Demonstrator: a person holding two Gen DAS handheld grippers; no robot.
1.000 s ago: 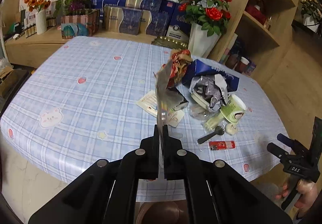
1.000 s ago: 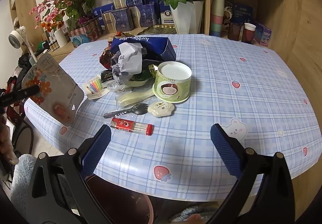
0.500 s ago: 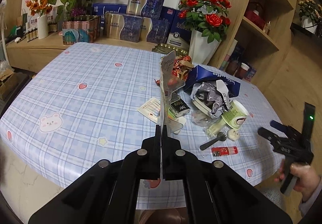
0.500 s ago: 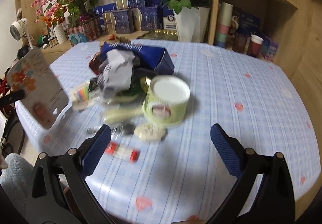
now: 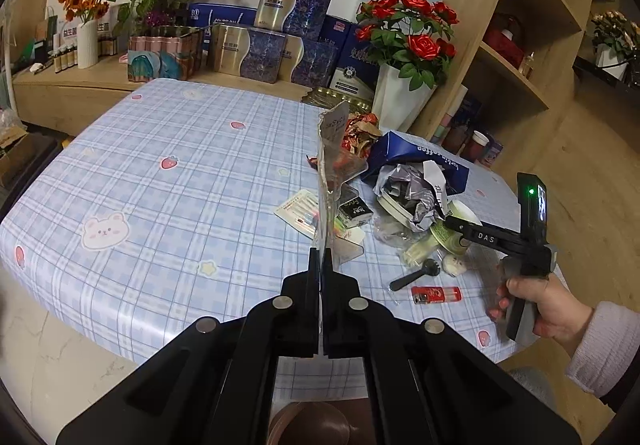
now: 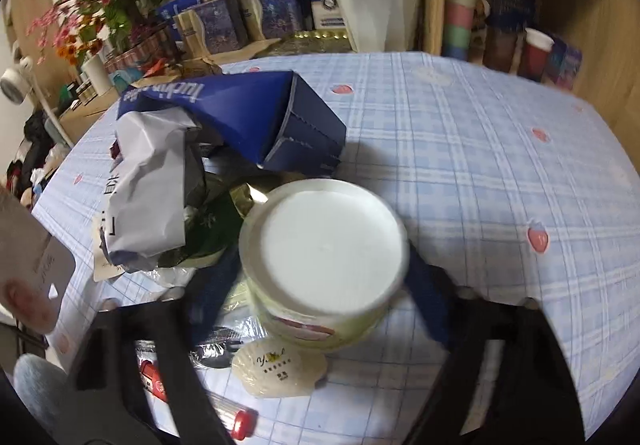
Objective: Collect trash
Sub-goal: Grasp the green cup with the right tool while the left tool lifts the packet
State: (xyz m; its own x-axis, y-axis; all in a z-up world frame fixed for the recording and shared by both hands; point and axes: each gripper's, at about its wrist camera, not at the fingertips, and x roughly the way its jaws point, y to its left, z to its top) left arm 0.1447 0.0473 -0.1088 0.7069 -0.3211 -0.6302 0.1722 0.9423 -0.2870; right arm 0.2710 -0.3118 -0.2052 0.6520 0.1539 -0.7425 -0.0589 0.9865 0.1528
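Observation:
My left gripper is shut on a flat plastic blister pack, held edge-on above the table's near edge; the pack also shows at the left of the right wrist view. My right gripper is open, its blue pads on either side of an upturned green paper cup; I cannot tell if they touch it. In the left wrist view this gripper reaches over the cup. Trash lies in a pile: a blue carton, crumpled grey paper, a red lighter, a spoon.
The table has a blue plaid cloth. A white vase of red roses and stacked gift boxes stand at the back. Wooden shelves rise on the right. A round bin rim shows below my left gripper.
My right gripper has moved forward and down from the table edge to straddle the green cup. My left gripper has drawn back a little, still holding the pack.

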